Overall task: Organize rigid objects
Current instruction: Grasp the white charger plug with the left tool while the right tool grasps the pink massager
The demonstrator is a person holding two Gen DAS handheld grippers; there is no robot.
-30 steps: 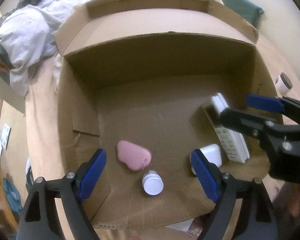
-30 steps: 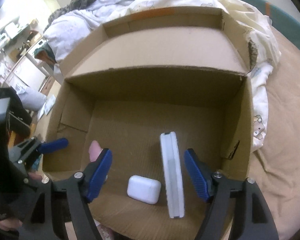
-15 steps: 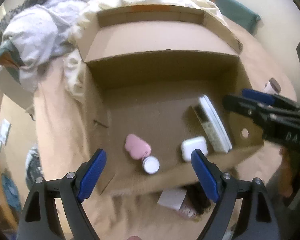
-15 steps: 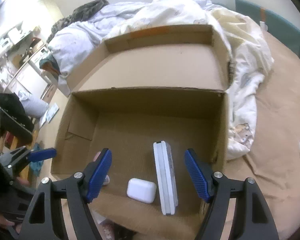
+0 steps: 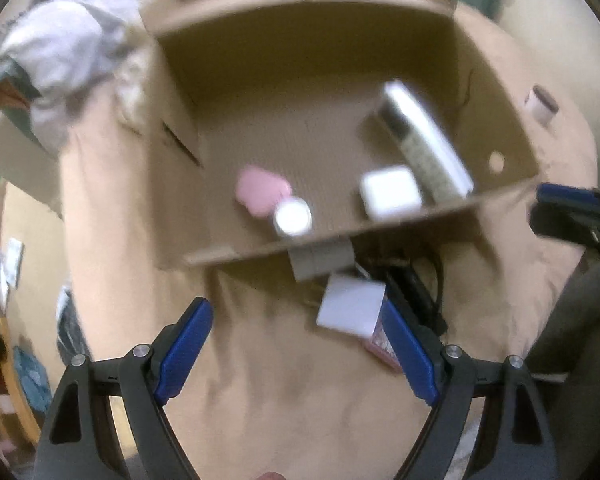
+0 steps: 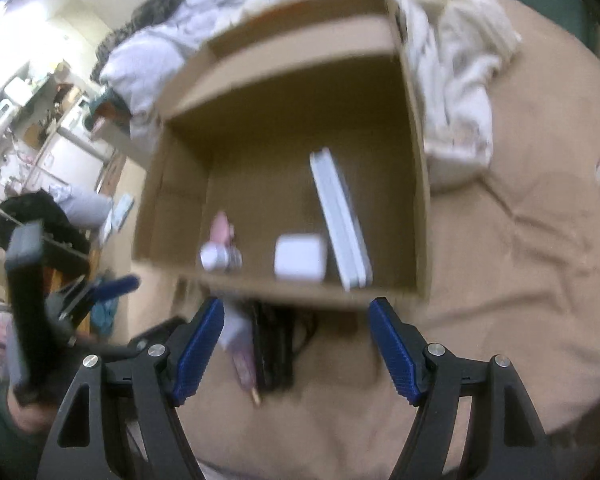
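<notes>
An open cardboard box [image 5: 380,228] [image 6: 300,288] lies on the tan bed cover. Inside are a pink case [image 5: 262,190] [image 6: 222,228], a small white-capped jar [image 5: 293,216] [image 6: 219,258], a white earbud case [image 5: 390,192] [image 6: 300,258] and a white remote [image 5: 428,140] [image 6: 340,216]. My left gripper [image 5: 296,352] is open and empty, above the cover in front of the box. My right gripper [image 6: 296,344] is open and empty, also in front of the box. A white-and-pink box [image 5: 352,310] [image 6: 236,340] and a black item [image 5: 416,292] [image 6: 276,348] lie by the box's near wall.
Rumpled white bedding [image 5: 60,52] [image 6: 452,48] is piled behind the box. A small brown-capped bottle [image 5: 542,106] stands on the cover to the right of the box. A cluttered room with furniture [image 6: 40,120] lies off the bed's left side.
Both grippers have pulled back out of the box and up, so the box's near wall and the items in front of it have come into view. Both stay open.
</notes>
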